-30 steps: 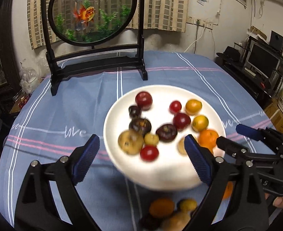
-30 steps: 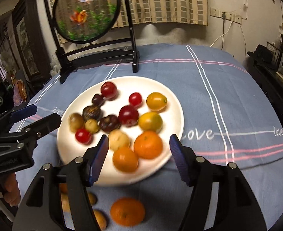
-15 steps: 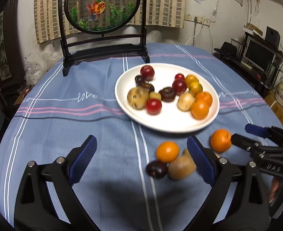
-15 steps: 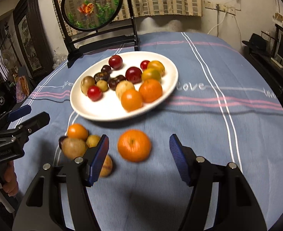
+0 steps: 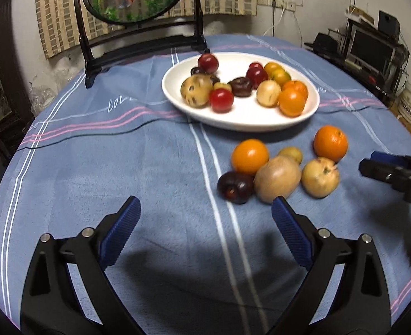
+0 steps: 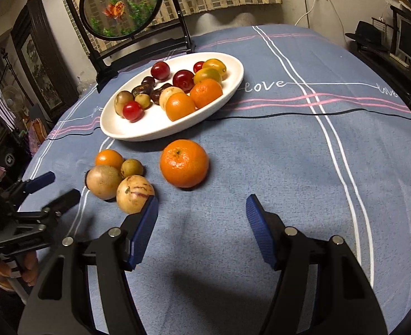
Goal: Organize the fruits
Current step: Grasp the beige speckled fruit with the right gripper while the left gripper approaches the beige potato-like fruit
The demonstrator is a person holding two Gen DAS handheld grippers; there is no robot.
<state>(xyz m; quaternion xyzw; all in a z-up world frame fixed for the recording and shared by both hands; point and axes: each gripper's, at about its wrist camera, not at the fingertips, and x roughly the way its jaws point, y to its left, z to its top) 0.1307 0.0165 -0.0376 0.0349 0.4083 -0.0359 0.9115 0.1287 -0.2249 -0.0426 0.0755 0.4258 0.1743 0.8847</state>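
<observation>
The white oval plate [image 5: 261, 124] on my blue tablecloth [image 5: 121, 167] holds about a dozen fruits: oranges, red and dark plums, yellow ones. My left gripper [image 5: 205, 223] and right gripper [image 6: 202, 217] both angle down over the cloth, jaws apart and empty. Six loose fruits lie just before the plate: a tangerine [image 6: 184, 163] alone, beside clustered kiwi [image 5: 277, 178], orange, dark plum [image 5: 235, 187].

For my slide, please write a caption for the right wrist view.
Open right tool faces a loose mandarin before the fruit plate.
</observation>
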